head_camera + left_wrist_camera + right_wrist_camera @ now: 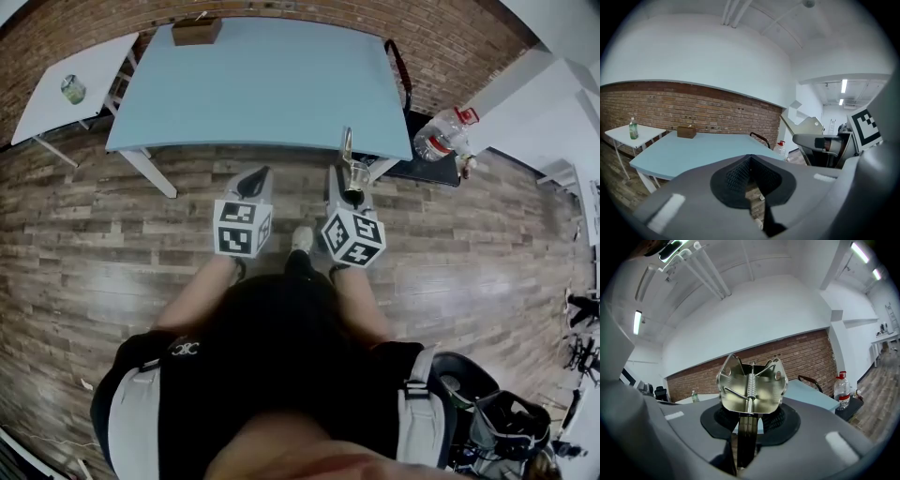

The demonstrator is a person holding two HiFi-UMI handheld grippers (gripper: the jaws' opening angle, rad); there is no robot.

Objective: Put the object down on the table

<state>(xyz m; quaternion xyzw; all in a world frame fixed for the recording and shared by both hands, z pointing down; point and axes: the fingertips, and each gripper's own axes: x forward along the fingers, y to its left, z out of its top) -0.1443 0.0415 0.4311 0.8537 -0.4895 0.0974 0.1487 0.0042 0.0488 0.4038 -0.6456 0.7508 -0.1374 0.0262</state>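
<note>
A shiny metal spring clip (751, 385) stands upright between the jaws of my right gripper (749, 416), which is shut on its lower handle. In the head view the clip (346, 159) sticks up from the right gripper (349, 187), held above the wooden floor just short of the near edge of the light blue table (262, 84). My left gripper (254, 180) hangs beside it to the left, jaws together and nothing in them. The left gripper view shows its dark pads (740, 174) meeting, with the table (698, 150) ahead.
A brown box (197, 32) sits at the table's far edge. To the left stands a white side table (94, 66) with a green bottle (73, 89). A large water jug (442, 136) rests on a black seat (427, 171) at the right. A brick wall runs behind.
</note>
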